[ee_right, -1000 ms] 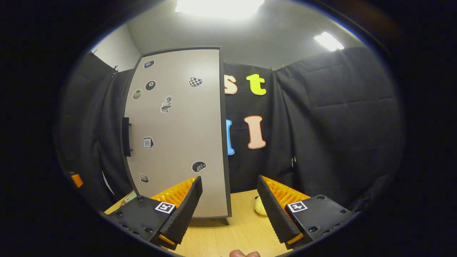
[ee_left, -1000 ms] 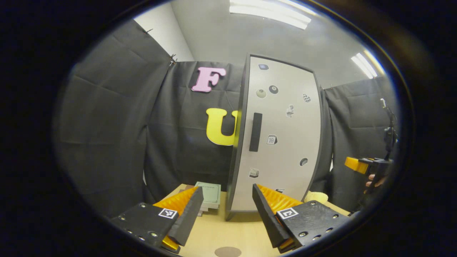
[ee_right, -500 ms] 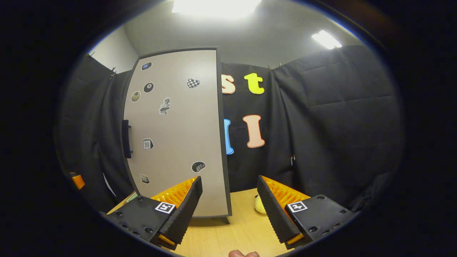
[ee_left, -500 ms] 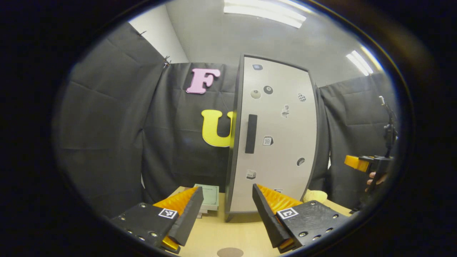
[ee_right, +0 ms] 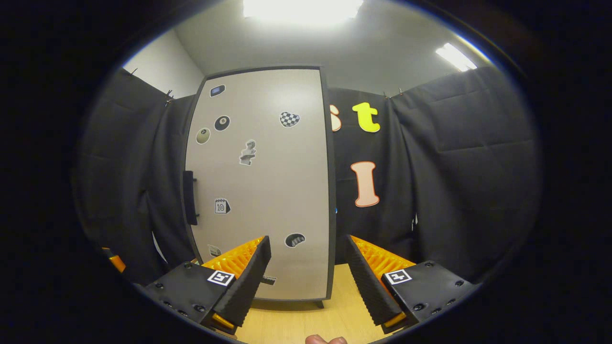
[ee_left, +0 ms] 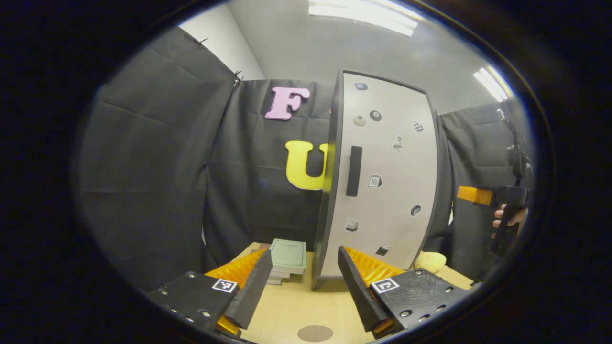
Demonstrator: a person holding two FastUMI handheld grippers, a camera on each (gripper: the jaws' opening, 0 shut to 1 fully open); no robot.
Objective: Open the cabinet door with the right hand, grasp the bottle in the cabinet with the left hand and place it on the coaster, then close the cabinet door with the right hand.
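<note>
A tall cabinet stands on the wooden table, its pale sticker-covered door (ee_left: 387, 177) (ee_right: 263, 181) shut. The black door handle (ee_left: 354, 171) (ee_right: 190, 198) runs vertically near the door's left edge. My left gripper (ee_left: 301, 282) is open and empty, some way in front of the cabinet. A round brown coaster (ee_left: 315, 333) lies on the table just below it. My right gripper (ee_right: 306, 272) is open and empty too, facing the door's right part, apart from it. In the left gripper view the right gripper (ee_left: 483, 196) hangs at the far right, held by a hand (ee_left: 508, 220). The bottle is hidden.
A stack of green-covered books (ee_left: 287, 255) lies on the table (ee_left: 291, 306) left of the cabinet. A yellow soft toy (ee_left: 430, 261) sits at the cabinet's right foot. Black cloth walls close in behind and on both sides. A fingertip (ee_right: 325, 339) shows at the bottom edge.
Both views have shifted: the cabinet now sits further right in each. In the left gripper view the right gripper has risen. The door stays shut, both grippers stay open.
</note>
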